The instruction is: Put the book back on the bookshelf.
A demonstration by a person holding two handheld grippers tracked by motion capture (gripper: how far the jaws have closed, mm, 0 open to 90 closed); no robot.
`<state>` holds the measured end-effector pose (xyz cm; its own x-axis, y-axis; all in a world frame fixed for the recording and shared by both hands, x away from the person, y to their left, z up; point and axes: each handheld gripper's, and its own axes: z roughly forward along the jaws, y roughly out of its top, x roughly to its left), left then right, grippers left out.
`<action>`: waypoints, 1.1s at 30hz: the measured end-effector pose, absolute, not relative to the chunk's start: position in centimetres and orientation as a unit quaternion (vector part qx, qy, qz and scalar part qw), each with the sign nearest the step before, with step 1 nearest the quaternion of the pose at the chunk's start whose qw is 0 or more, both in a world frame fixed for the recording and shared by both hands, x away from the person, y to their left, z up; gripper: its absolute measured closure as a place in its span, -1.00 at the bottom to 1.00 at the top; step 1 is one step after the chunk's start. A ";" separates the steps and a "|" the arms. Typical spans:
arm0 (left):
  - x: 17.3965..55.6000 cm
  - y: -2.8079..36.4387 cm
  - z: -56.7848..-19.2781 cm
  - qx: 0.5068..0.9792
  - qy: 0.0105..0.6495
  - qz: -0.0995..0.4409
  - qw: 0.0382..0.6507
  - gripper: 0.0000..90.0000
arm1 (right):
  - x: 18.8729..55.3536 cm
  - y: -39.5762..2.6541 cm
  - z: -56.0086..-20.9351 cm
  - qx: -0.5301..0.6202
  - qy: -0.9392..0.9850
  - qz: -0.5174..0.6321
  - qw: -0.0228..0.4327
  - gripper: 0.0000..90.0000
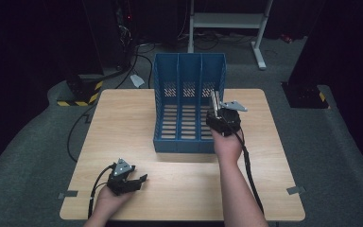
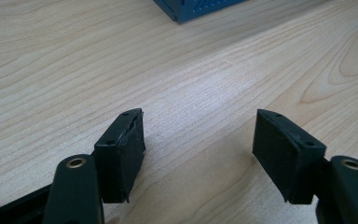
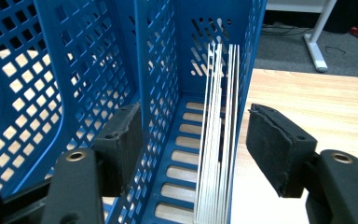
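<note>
Dark floor and cables surround a pale wooden table [image 1: 123, 123] carrying a blue file rack [image 1: 189, 101] with 3 slots. At its rightmost slot, the right gripper [image 3: 193, 140] has its jaws spread around a stack of thin white sheets [image 3: 216, 140] standing upright inside, pads clear of them. Near the table's front edge, the left gripper [image 2: 198, 149] rests spread wide over bare wood.
</note>
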<state>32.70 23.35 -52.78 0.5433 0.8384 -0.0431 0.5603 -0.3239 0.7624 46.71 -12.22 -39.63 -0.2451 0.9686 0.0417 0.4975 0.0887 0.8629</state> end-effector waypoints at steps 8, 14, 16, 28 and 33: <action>32.5 22.7 -52.8 0.805 0.426 0.196 0.364 -0.32 | 45.7 -14.0 -40.2 0.524 0.688 0.410 0.290 -0.31; 32.5 22.7 -52.8 0.805 0.425 0.197 0.364 -0.33 | 44.9 -15.5 -40.5 0.522 0.686 0.415 0.291 -0.32; 32.5 22.7 -52.8 0.805 0.425 0.197 0.364 -0.33 | 44.4 -16.8 -40.9 0.522 0.684 0.420 0.288 -0.32; 32.4 22.6 -52.8 0.804 0.428 0.196 0.363 -0.33 | 42.1 -22.1 -45.3 0.526 0.701 0.390 0.282 -0.37; 32.4 22.7 -52.8 0.804 0.428 0.197 0.363 -0.33 | 41.1 -23.5 -47.7 0.532 0.714 0.364 0.272 -0.39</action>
<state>32.44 22.65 -52.82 0.5561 0.8311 0.0064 0.5449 -0.3704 0.7522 41.10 -23.50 -47.69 -0.2850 0.9585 -0.0012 0.5629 0.1683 0.8092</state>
